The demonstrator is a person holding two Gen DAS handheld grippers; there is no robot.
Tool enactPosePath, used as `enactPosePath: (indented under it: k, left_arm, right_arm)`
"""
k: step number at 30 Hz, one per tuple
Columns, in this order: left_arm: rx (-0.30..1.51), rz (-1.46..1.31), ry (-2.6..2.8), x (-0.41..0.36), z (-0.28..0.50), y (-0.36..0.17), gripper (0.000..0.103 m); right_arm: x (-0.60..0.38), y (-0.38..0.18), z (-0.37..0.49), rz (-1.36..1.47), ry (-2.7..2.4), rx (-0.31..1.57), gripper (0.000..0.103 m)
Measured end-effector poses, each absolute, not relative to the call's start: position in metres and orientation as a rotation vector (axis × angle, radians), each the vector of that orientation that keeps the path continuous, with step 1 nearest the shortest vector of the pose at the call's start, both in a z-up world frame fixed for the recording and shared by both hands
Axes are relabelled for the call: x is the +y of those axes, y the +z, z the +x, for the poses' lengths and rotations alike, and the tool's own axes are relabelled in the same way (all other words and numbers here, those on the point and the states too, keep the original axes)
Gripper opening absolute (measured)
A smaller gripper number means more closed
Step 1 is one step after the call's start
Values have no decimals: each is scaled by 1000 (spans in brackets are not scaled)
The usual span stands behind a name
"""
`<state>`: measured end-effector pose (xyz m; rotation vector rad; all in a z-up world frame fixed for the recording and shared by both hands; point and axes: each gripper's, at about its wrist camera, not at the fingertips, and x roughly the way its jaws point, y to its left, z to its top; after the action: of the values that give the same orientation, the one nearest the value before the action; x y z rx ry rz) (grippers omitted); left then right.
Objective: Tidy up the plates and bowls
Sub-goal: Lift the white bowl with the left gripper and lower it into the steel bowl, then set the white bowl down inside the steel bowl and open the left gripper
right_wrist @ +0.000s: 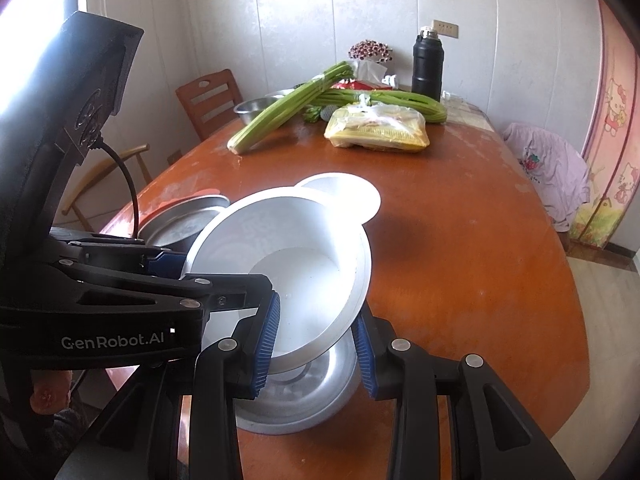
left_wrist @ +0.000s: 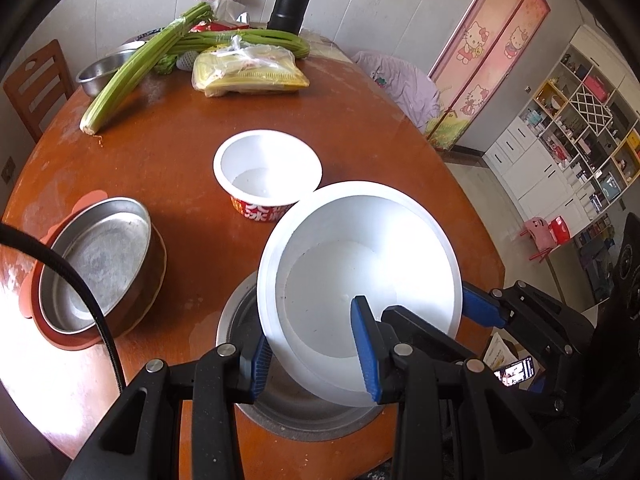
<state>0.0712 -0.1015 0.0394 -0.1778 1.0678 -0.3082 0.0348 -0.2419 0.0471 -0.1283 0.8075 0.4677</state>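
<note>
A white bowl [left_wrist: 360,276] is held tilted above a shallow metal dish [left_wrist: 280,404] at the table's near edge. My left gripper [left_wrist: 316,364] has one finger outside and one inside the bowl's near wall and is shut on it. My right gripper [right_wrist: 316,344] is also shut on the white bowl [right_wrist: 292,264], over the metal dish [right_wrist: 304,400]; it shows in the left wrist view [left_wrist: 480,312] at the bowl's right rim. A white instant-noodle cup [left_wrist: 267,172] stands behind. A steel pan [left_wrist: 100,264] sits on an orange plate [left_wrist: 60,336] at left.
At the far end of the round wooden table [left_wrist: 168,152] lie celery stalks [left_wrist: 132,68], a bagged yellow package [left_wrist: 248,68], a steel basin [left_wrist: 100,72] and a black flask [left_wrist: 290,0]. A wooden chair [left_wrist: 36,88] stands at far left.
</note>
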Motion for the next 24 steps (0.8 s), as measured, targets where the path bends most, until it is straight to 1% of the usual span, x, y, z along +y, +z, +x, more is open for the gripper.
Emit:
enactPosePath:
  k: [24]
  left_arm:
    - [1158,-178,-288,-97,65,-1,37]
  right_arm:
    - [-235,10,30,-132,493,911,38]
